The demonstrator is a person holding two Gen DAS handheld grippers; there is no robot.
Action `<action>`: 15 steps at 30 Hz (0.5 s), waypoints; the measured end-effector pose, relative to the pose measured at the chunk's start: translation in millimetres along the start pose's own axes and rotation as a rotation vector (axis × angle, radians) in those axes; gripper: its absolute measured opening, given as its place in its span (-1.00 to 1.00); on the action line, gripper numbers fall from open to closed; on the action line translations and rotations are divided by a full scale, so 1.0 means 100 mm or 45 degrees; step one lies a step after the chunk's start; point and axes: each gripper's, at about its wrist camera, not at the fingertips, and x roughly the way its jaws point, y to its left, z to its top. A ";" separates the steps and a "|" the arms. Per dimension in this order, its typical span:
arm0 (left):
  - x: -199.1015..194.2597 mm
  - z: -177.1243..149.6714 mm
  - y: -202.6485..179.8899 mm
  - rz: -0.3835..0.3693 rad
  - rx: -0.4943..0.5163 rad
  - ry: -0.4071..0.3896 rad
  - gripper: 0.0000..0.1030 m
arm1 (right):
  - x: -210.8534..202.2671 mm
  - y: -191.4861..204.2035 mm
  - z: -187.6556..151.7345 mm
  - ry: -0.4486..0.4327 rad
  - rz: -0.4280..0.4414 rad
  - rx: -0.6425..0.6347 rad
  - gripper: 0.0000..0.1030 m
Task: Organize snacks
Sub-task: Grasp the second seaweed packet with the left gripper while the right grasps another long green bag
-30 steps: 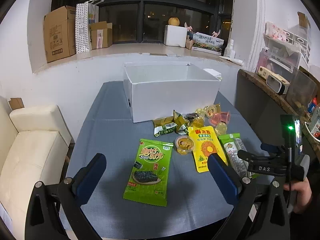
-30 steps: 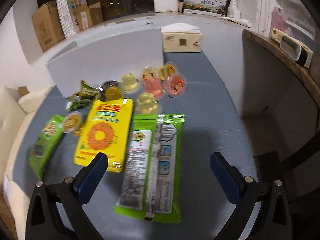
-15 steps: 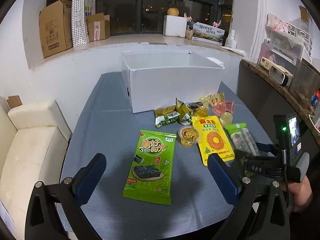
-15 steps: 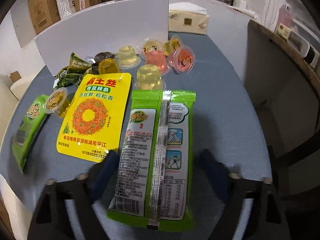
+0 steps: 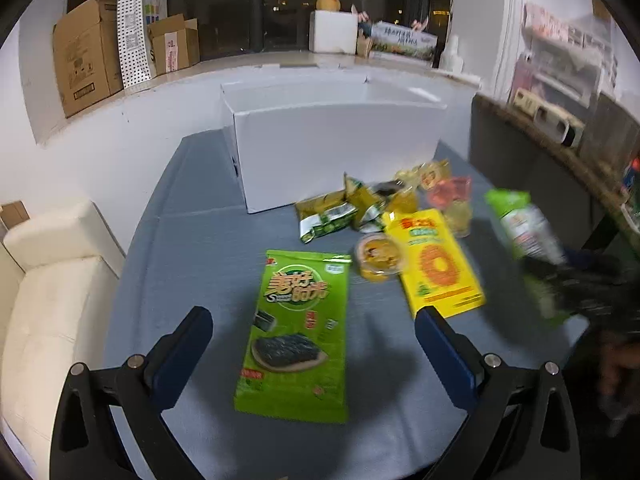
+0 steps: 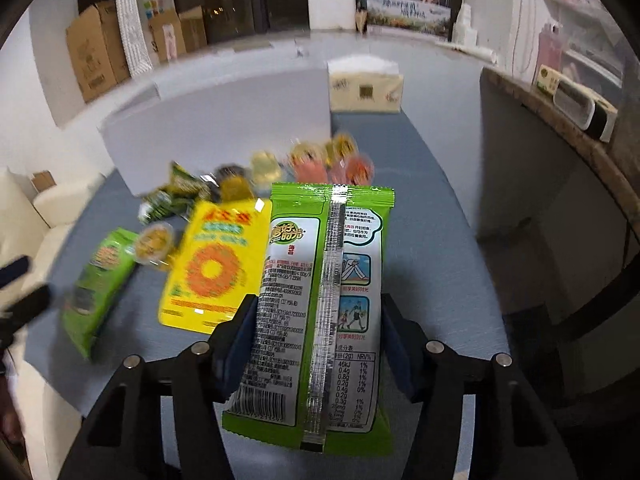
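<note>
White box [image 5: 336, 152]: open-topped carton at the far end of the blue-grey table [image 5: 192, 240]; from these low views its inside cannot be seen, so its contents cannot be told.
Right gripper [image 6: 316, 344]: jaws closing, both blue pads against the sides of a green seaweed packet [image 6: 320, 300] turned back side up with its silver seam and nutrition print showing; the packet is lifted off the table, nearer the camera than the box.
Left gripper [image 5: 312, 340]: jaws wide apart, nothing between the pads, hovering over the table on the near side of the box.
Second seaweed packet [image 5: 298, 332]: green, face up, flat on the table in front of the box, lying between the left gripper's fingers but untouched.
Yellow snack pouch [image 5: 436, 260]: flat on the table, just right of that packet.
Jelly cups [image 5: 448, 192]: a cluster close to the box's front right corner; one orange cup [image 5: 378, 258] sits between the two flat packets.
Small green sachets [image 5: 336, 212]: heaped just in front of the box.
Tissue pack [image 6: 364, 88]: beside the box, at the table's far end.
</note>
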 end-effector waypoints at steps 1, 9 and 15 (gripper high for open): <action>0.05 0.01 0.01 0.000 0.005 0.007 1.00 | -0.06 0.02 0.01 -0.014 0.005 -0.004 0.22; 0.51 0.01 0.04 -0.004 0.070 0.088 1.00 | -0.41 0.25 0.10 -0.133 0.055 -0.041 0.22; 0.77 -0.04 0.11 0.010 0.090 0.164 1.00 | -0.44 0.30 0.10 -0.142 0.071 -0.054 0.22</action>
